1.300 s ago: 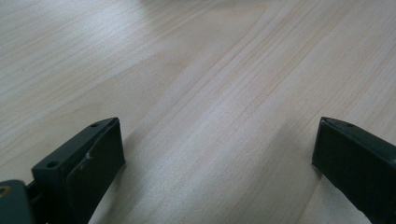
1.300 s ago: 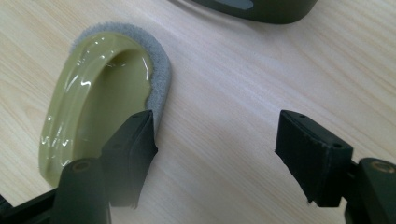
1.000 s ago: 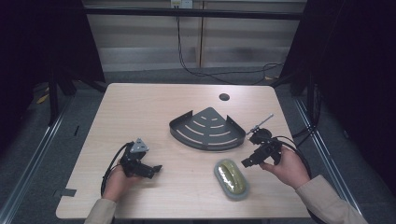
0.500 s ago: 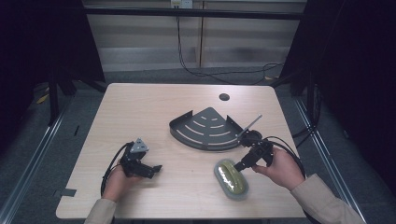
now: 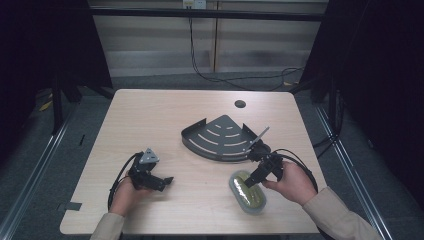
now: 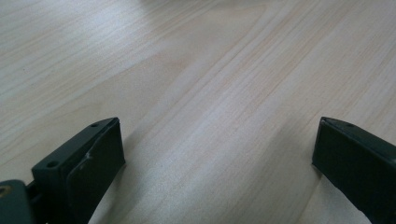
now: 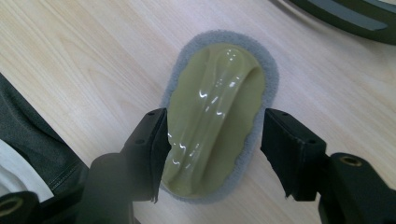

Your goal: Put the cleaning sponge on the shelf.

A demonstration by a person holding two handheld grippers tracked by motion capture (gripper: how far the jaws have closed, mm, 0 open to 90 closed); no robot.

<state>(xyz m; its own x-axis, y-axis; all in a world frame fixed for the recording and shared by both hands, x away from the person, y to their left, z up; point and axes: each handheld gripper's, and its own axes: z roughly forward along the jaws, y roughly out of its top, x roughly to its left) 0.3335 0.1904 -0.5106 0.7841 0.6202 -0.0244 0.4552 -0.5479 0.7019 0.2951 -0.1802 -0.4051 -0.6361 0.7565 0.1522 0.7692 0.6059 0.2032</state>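
An oval scrubber [image 5: 247, 191] with a glossy olive-green handle [image 7: 215, 116] on a grey pad lies flat on the table near the front right. My right gripper [image 5: 252, 178] is open, low over it, its jaws straddling the handle on either side; the left jaw looks close to or touching the handle. A dark metal quarter-round corner shelf [image 5: 220, 138] sits just beyond. My left gripper [image 5: 162, 182] rests open at the front left, over bare wood [image 6: 210, 140] with nothing between its jaws.
The wooden table [image 5: 150, 115] has a round cable hole [image 5: 240, 104] near its far edge. A thin grey rod [image 5: 260, 135] sticks up from the right gripper beside the shelf. A dark sleeve [image 7: 28, 140] shows at the left of the right gripper view.
My right gripper has moved left and down from beside the shelf to over the scrubber. The left gripper has stayed put.
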